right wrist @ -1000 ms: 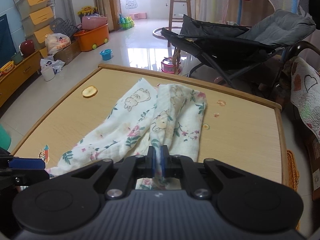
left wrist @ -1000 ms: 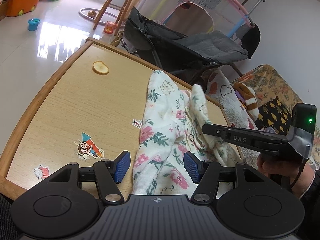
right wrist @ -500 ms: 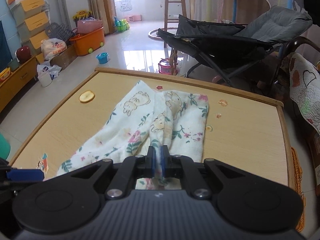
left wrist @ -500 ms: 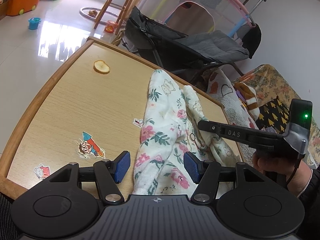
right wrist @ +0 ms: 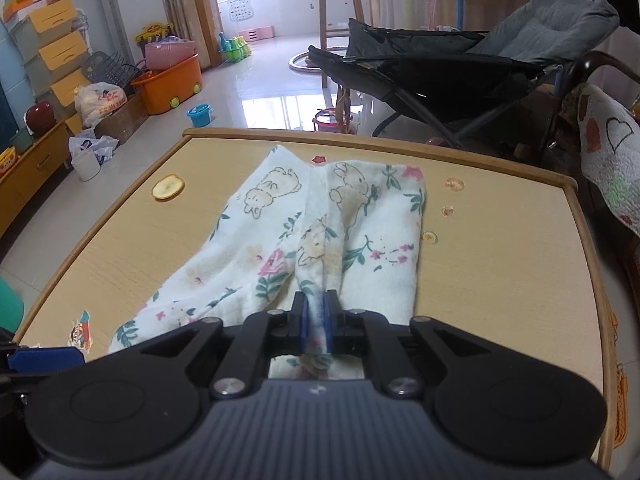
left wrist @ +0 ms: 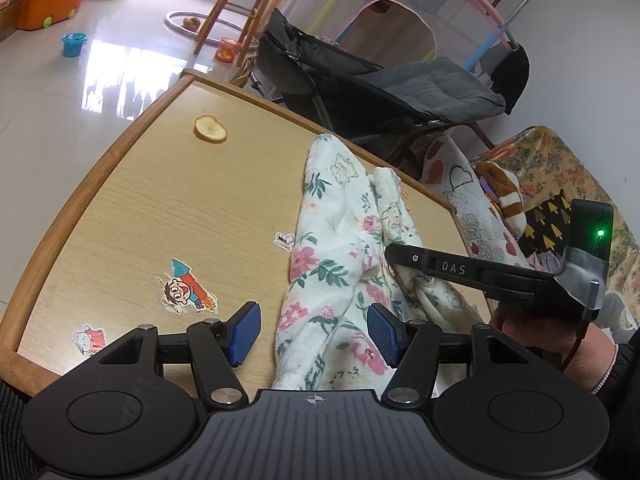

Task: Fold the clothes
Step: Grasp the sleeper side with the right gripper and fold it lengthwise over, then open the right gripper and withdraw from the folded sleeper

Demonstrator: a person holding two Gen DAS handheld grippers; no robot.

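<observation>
A white floral garment with bear prints [left wrist: 336,240] lies stretched along the wooden table [left wrist: 120,208]; it also shows in the right wrist view [right wrist: 320,232]. My left gripper [left wrist: 314,330] is open, its blue pads either side of the garment's near end without gripping it. My right gripper [right wrist: 316,320] is shut on a bunched fold of the garment and lifts it slightly; it shows from the side in the left wrist view [left wrist: 396,254].
A dried fruit slice [left wrist: 210,129] and stickers [left wrist: 186,294] lie on the table's left part. A dark stroller [left wrist: 380,88] stands beyond the far edge. A quilt-draped chair [left wrist: 520,200] is at the right. Small stickers [right wrist: 454,184] dot the table's right side.
My right gripper has pulled the pinched fold nearer and to the right, drawing the garment's right half flatter and straighter. My left gripper stays open in place.
</observation>
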